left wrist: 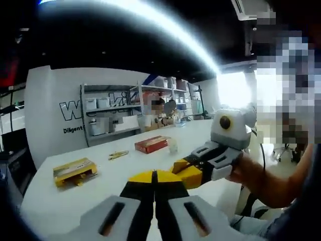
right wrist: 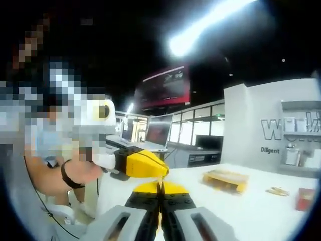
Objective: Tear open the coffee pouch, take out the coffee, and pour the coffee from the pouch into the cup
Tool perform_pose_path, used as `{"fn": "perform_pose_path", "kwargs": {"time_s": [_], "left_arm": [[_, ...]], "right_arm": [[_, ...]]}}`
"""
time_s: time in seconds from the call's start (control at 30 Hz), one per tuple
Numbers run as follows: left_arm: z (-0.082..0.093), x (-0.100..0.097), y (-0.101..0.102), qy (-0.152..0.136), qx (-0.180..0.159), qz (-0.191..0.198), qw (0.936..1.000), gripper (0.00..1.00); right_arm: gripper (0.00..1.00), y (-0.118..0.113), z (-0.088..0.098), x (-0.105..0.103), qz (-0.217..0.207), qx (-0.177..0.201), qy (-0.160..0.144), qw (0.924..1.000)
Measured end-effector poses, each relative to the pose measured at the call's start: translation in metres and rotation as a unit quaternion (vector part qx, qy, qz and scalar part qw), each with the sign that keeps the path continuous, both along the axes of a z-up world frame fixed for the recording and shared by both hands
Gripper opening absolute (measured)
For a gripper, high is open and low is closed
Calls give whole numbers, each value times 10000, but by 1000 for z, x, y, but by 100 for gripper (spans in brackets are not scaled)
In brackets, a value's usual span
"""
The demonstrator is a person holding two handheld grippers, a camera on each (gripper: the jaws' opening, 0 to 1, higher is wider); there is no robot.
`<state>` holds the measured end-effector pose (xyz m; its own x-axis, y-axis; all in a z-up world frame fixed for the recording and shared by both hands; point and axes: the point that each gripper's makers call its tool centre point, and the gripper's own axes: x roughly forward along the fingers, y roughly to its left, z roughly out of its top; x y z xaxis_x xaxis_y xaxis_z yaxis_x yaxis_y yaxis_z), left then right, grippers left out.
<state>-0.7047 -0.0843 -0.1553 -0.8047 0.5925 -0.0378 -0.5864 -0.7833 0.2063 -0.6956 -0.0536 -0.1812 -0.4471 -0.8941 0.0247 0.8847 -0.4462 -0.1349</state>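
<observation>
1. Left gripper (left wrist: pixel 154 176): jaws pressed together; whether anything is pinched, I cannot tell.
2. Right gripper (right wrist: pixel 161 187): jaws closed, tips near the left's; no pouch visible between them.
3. Yellow box (left wrist: pixel 74 170), red box (left wrist: pixel 151 144) and cup (left wrist: pixel 172 145) sit apart on the surface (left wrist: pixel 125 168).
4. Judged: tearing not visibly begun; pouring remains.

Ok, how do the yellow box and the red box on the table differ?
The yellow box has a dark band along its top; the red box looks plain. In the left gripper view the yellow box lies nearer, at the left; the red box lies farther back, beside a small cup. Both lie flat on the white table.
</observation>
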Motion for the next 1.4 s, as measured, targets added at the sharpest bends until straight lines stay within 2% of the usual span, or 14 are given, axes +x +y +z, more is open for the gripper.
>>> {"fn": "perform_pose_path", "kwargs": {"time_s": [0.03,0.07,0.1,0.13,0.17,0.23,0.43,0.63,0.73,0.9,1.03,1.17,1.23,1.4], "left_arm": [[0,5,2,-179,162,-236,9994,0],[11,9,1,-351,839,-555,9943,0],[13,6,-8,-393,887,-537,9938,0],[11,2,-14,-359,742,-434,9957,0],[13,0,-18,-297,736,-358,9962,0],[16,-1,-22,-384,935,-439,9939,0],[21,-5,-39,-354,1107,-382,9925,0],[26,-4,-39,-339,1275,-541,9898,0],[28,-4,-36,-362,1473,-785,9853,1],[27,-20,-37,-477,1654,-890,9811,1],[27,-36,-30,-494,1698,-1043,9787,1],[24,-55,-20,-505,1602,-1141,9792,1],[24,-64,-17,-413,1510,-1167,9808,1],[23,-90,-12,-444,1437,-1105,9824,1]], "right_arm": [[0,4,-1,-2,-61,2,5,10000],[0,9,0,-3,-62,-106,-38,9999],[0,13,-1,-3,-38,-141,-87,9999],[0,16,-1,-5,-77,-151,-84,9998],[0,19,-2,-6,-99,-154,-106,9998],[0,21,-2,-6,-129,-155,-100,9997],[0,28,-3,-6,-173,-138,-82,9997],[0,28,0,-2,-129,-97,-6,9999],[0,26,2,1,-83,-79,41,9999],[0,24,4,7,-34,-65,90,9999],[0,25,4,10,-38,-83,97,9999],[0,27,7,10,-47,-109,94,9999],[0,27,7,9,-53,-78,101,9999],[0,31,10,9,-62,-119,108,9999]]}}
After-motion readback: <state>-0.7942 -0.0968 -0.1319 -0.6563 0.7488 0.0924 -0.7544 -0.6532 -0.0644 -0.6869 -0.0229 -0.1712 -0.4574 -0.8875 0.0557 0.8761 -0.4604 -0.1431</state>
